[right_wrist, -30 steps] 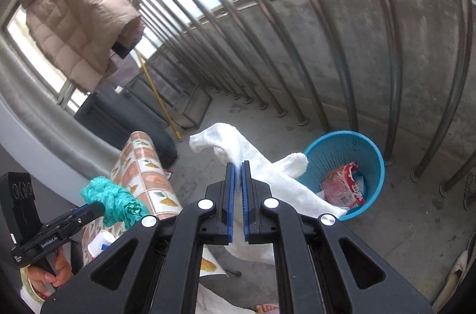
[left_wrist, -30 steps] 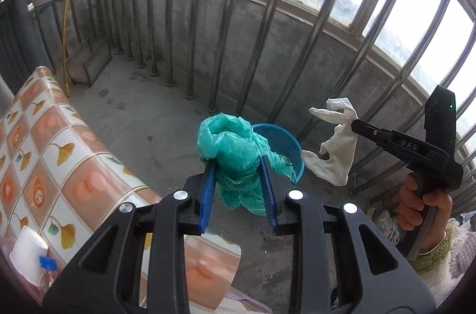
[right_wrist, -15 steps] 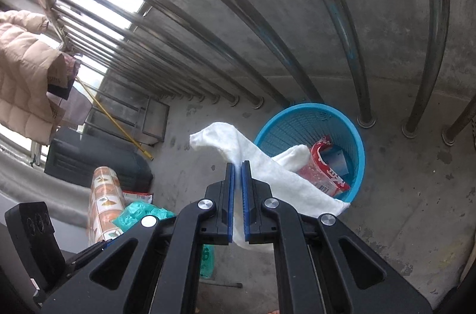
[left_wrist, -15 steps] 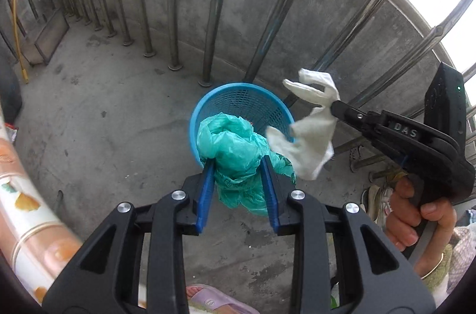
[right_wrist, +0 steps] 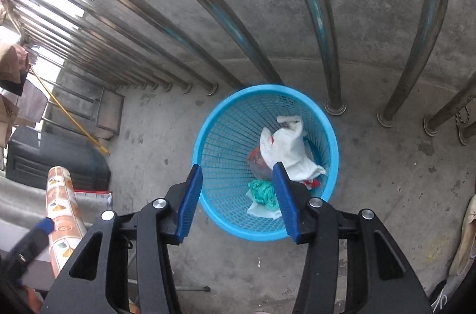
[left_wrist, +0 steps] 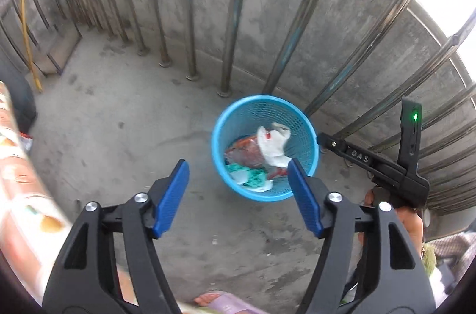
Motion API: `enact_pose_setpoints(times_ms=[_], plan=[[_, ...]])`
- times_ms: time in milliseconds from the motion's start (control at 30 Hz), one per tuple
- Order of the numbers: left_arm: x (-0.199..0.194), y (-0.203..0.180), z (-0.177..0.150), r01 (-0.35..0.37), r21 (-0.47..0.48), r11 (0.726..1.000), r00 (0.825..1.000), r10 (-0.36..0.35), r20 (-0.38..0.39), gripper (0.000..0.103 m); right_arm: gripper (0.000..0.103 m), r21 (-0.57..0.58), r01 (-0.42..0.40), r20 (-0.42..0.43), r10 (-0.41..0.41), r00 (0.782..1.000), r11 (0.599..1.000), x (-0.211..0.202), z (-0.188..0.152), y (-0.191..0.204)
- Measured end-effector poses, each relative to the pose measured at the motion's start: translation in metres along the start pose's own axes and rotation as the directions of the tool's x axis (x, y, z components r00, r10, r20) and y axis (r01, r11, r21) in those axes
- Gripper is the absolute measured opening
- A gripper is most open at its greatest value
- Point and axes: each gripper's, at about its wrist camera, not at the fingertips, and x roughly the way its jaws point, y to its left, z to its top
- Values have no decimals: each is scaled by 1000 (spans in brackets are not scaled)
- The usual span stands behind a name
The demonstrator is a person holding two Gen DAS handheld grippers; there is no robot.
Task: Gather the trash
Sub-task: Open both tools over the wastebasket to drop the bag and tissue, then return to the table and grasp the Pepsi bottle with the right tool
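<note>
both loads gone from the jaws since a second ago: the green plastic bag that sat clamped in the left gripper and the white cloth that the right gripper pinched now lie inside the blue basket. both cameras have dropped closer and tipped down onto the basket mouth.

left gripper: blue pads well apart, jaws opening, nothing between them but bare concrete floor and the near rim of the basket. right gripper: pads spread, jaws opening, nothing gripped; basket rim and contents show through the gap.

basket stands upright on the floor, just beside the feet of the steel railing bars. contents: white cloth on top toward the far side, draped over a reddish wrapper; green bag crumpled low at the near side, with a scrap of white paper beside it.

from the left wrist view, the right gripper's body reaches in from the right, tip just over the basket rim, green light lit on its upright part, the person's hand on the handle.

patterned tablecloth edge at far left, blurred. yellow pole leaning against the railing in the far corner. a sandalled toe at bottom edge.
</note>
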Motion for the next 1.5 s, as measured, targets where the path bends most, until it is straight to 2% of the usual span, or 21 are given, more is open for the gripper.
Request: enact_pose_setpoints(times_ms=[100,233,300,400,467,567,633,700,800,833,900,933,1000,1067,1167,1267,1333,1500], plan=[[-46,16,-8,-17,9,1000,999,17,38,73,60,-19,-43,11,43,999,999,-18,-18,10],[-126,51,-38,-84,4,996,991,83,109,79,69,-93,-112,-10,112,994,989,-44,-48,39],[-174,79,-64,-115,-51,992,980,122,157,79,69,-140,-145,-39,141,989,979,-55,-63,55],[-239,125,-109,-141,-199,970,957,185,224,80,70,-206,-205,-81,192,978,957,-73,-81,88],[-281,158,-147,-162,-318,934,927,255,275,80,70,-258,-262,-107,242,964,930,-88,-96,113],[-339,202,-219,-195,-500,844,863,390,321,80,70,-322,-361,-168,322,932,875,-105,-120,153],[-366,224,-267,-196,-593,781,824,459,331,80,70,-355,-435,-233,373,898,827,-115,-142,184],[-379,237,-312,-178,-663,727,807,493,324,80,70,-376,-498,-300,405,864,782,-122,-164,210],[-379,250,-372,-145,-730,667,817,497,292,80,71,-388,-588,-440,418,795,710,-125,-213,252],[-377,250,-390,-128,-746,654,823,490,287,80,71,-387,-618,-499,407,764,685,-121,-236,266],[-368,253,-425,-70,-771,634,843,450,294,80,71,-378,-652,-585,376,718,658,-116,-272,286],[-360,251,-436,-45,-779,626,856,426,293,80,71,-374,-672,-635,352,688,639,-113,-293,297],[-342,245,-457,6,-786,619,880,369,298,80,71,-376,-689,-691,308,654,619,-109,-324,313],[-327,239,-469,46,-785,618,890,332,314,77,71,-380,-691,-721,271,638,614,-107,-347,325],[-307,232,-478,125,-757,641,904,241,353,72,71,-387,-683,-739,234,632,620,-106,-372,339],[-293,230,-480,189,-737,649,906,173,385,64,71,-395,-652,-730,210,650,647,-99,-384,347],[-285,229,-481,243,-720,649,900,125,417,61,71,-389,-632,-727,198,657,670,-94,-388,348],[-267,220,-474,361,-645,674,881,-20,472,54,71,-414,-578,-699,160,696,703,-88,-392,351]])
